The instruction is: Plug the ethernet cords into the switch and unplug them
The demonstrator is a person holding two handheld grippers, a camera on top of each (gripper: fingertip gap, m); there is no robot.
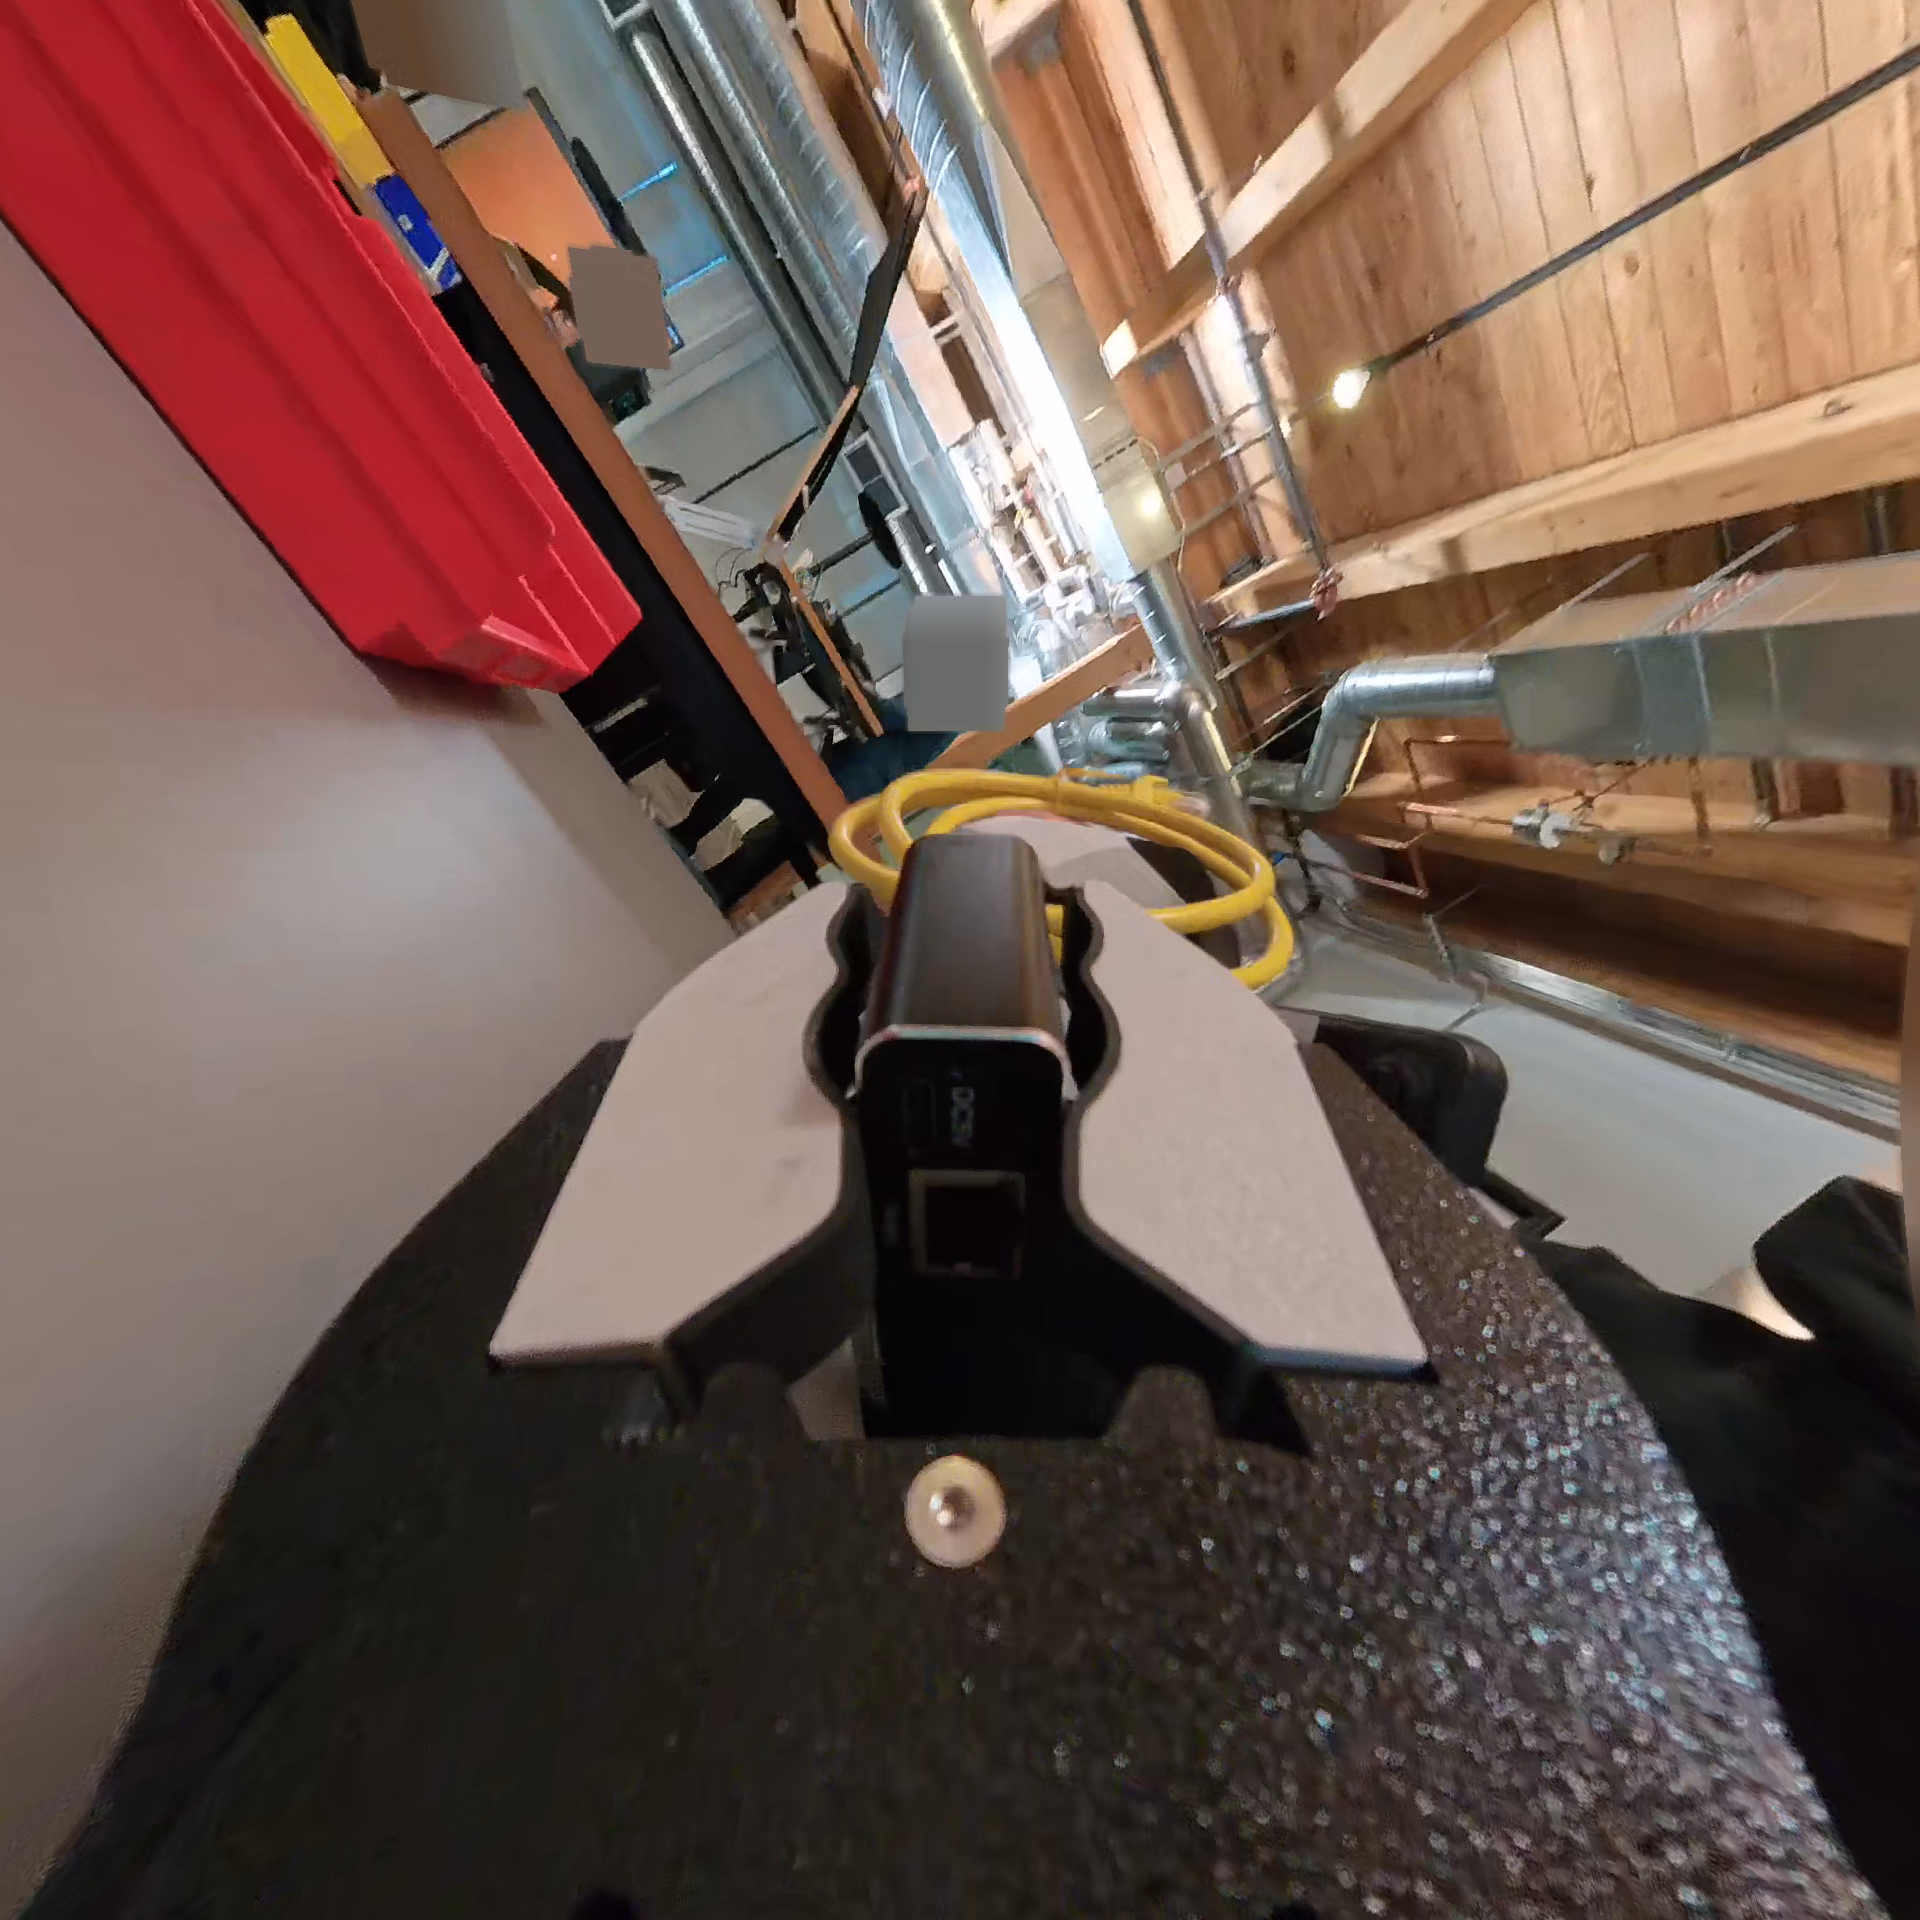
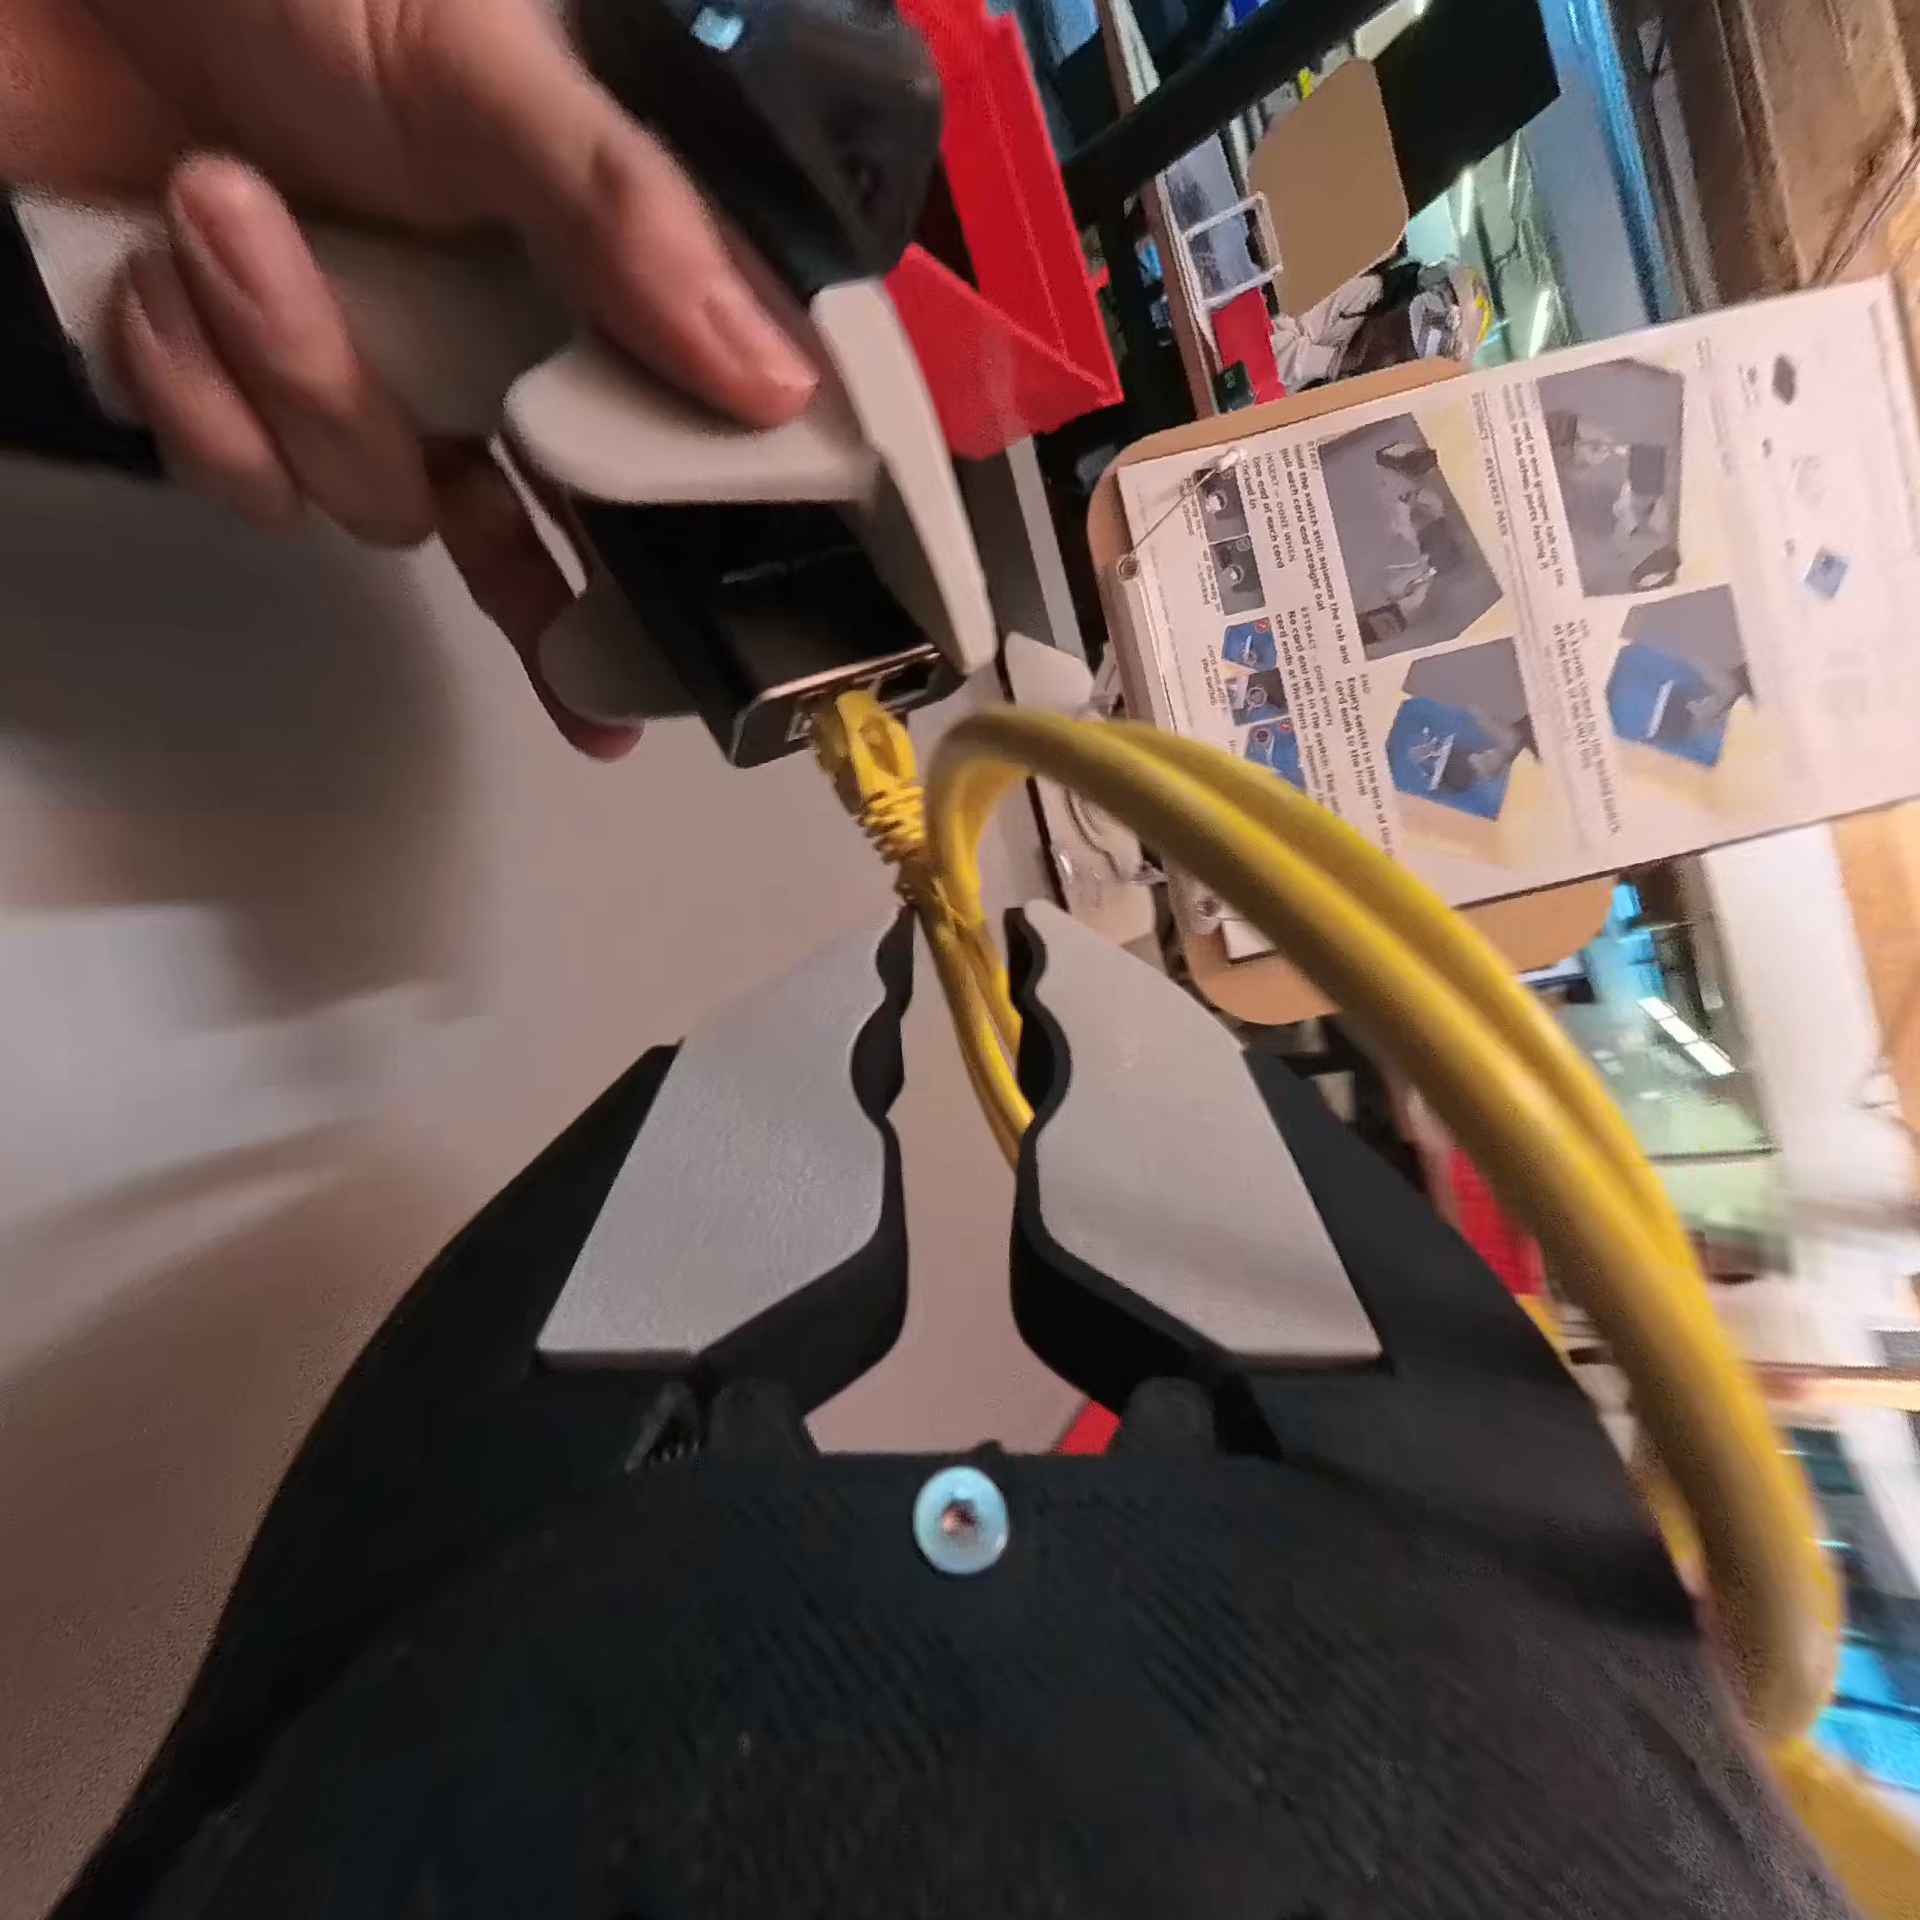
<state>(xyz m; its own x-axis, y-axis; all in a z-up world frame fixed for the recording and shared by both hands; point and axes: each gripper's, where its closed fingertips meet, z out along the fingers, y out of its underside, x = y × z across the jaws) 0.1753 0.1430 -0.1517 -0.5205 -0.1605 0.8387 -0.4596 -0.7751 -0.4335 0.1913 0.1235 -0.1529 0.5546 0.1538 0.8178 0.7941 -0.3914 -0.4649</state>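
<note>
My left gripper (image 1: 971, 914) is shut on the black switch (image 1: 966, 997), whose near end shows an empty port (image 1: 971, 1216). The coiled yellow ethernet cord (image 1: 1174, 842) hangs beyond the switch, with one loose plug (image 1: 1143, 795) at the top of the loop. In the right wrist view a hand (image 2: 343, 208) holds the left gripper (image 2: 790, 644), which clamps the switch (image 2: 790, 613). A yellow plug (image 2: 868, 748) sits in a port on the switch's far face. My right gripper (image 2: 961, 935) is closed on the cord (image 2: 977, 1029) just behind that plug. The rest of the cord loops right (image 2: 1455, 987).
A red bin (image 1: 260, 364) stands on the pale table (image 1: 208, 987) to the left and also shows in the right wrist view (image 2: 997, 260). A clipboard with an instruction sheet (image 2: 1507, 582) stands behind the switch. Shelving and ducts fill the background.
</note>
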